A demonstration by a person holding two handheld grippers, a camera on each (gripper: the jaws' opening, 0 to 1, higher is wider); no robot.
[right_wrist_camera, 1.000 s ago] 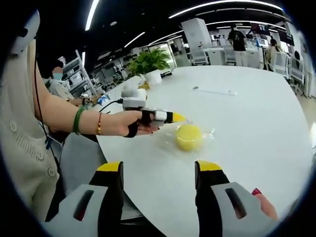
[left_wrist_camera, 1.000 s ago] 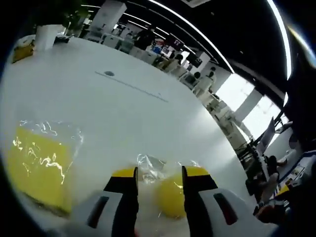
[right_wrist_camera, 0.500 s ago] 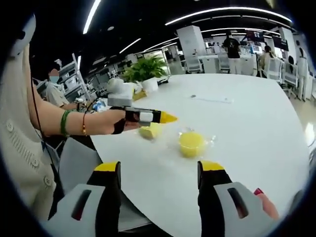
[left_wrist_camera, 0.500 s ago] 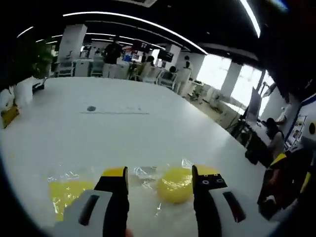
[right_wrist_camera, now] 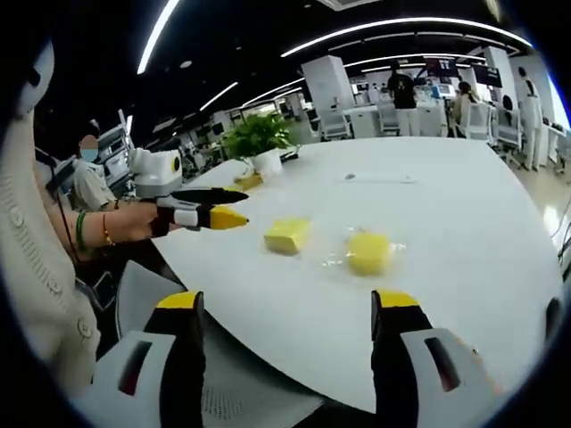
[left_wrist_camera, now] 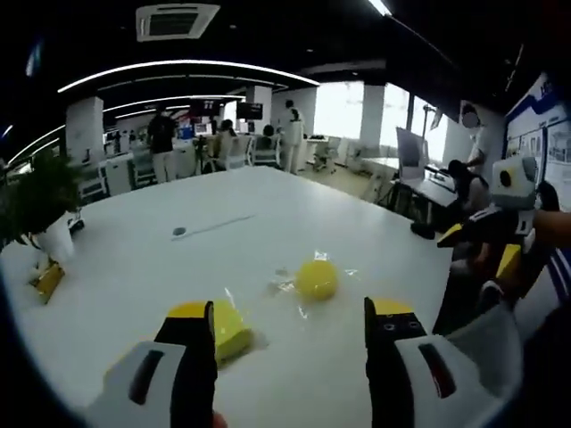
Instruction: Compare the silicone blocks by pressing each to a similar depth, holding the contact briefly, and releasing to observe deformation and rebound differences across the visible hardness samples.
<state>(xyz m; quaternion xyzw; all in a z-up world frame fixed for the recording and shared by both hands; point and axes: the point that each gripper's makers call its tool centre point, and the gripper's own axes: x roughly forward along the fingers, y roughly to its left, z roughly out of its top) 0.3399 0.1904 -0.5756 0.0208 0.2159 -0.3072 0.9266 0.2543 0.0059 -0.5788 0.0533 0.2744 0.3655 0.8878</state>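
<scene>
In the left gripper view, the left tool [left_wrist_camera: 290, 321] rises from the lower edge with its two yellow-tipped jaws well apart and nothing between them. It is held above the white desk [left_wrist_camera: 161, 267], clear of both samples, which suggests a pause between presses rather than a contact. A yellow silicone block [left_wrist_camera: 229, 327] in a clear wrapper lies on the desk just beside the tip of the left-hand jaw, partly hidden behind it. A second yellow silicone sample [left_wrist_camera: 316, 279], rounder in outline and also in clear wrap, lies ahead of the tool, between the lines of its two jaws and farther off. The right tool [left_wrist_camera: 486, 259] enters from the right edge, held off past the desk's edge. A potted plant [left_wrist_camera: 45, 205] stands at the far left of the desk. In the right gripper view, the right tool [right_wrist_camera: 285, 308] likewise stands with its jaws wide apart and empty, near the desk edge [right_wrist_camera: 294, 357]. The two yellow pieces lie side by side but apart on the desk, well ahead of the jaws: the squarer block [right_wrist_camera: 287, 235] left of centre, the other sample [right_wrist_camera: 368, 252] more toward the right-hand jaw. The left tool [right_wrist_camera: 234, 218] reaches in from the left, held in a hand [right_wrist_camera: 138, 223], its tip in the air short of the squarer block; from this angle I cannot tell how its jaws stand.
</scene>
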